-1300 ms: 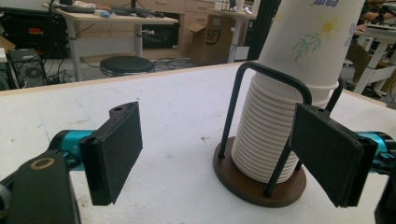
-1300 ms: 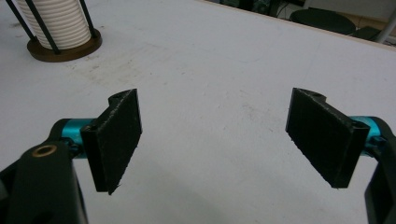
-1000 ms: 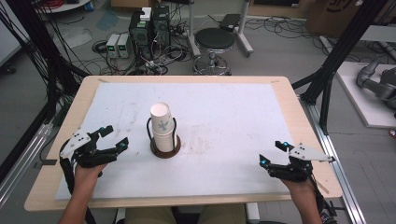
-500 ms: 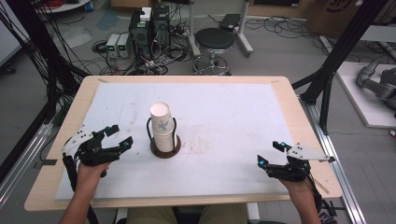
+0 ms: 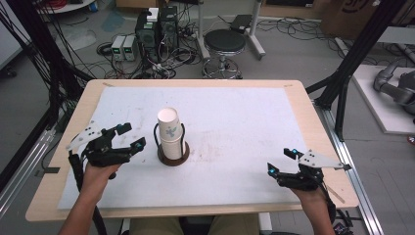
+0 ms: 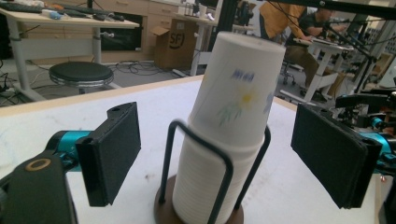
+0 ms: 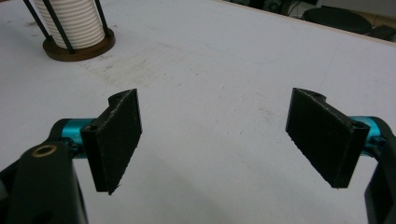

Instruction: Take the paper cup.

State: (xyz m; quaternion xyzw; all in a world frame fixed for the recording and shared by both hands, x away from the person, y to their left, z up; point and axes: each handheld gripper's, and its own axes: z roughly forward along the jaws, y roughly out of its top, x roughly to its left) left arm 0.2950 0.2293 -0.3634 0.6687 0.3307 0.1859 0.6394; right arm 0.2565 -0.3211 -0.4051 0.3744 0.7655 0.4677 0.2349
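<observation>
A stack of white paper cups (image 5: 170,132) stands upright in a black wire holder with a round brown base (image 5: 174,157), left of the table's middle. My left gripper (image 5: 132,136) hovers just left of the stack, pointing at it. Its jaws are wide and have just been opening further, with nothing between them. In the left gripper view the cups (image 6: 233,116) rise close ahead between the two black pads (image 6: 112,154). My right gripper (image 5: 280,160) rests open near the front right of the mat. Its own view has the stack (image 7: 77,23) far off at the upper left.
A white mat (image 5: 235,117) covers the wooden table (image 5: 313,112). Beyond the far edge stand a black stool (image 5: 224,41), computer boxes (image 5: 156,29) and loose cables on the floor. Black frame posts (image 5: 352,63) flank both sides. People sit at desks (image 6: 299,28) in the background.
My left gripper has moved right toward the cup stack and risen a little off the mat. The right gripper has stayed in place.
</observation>
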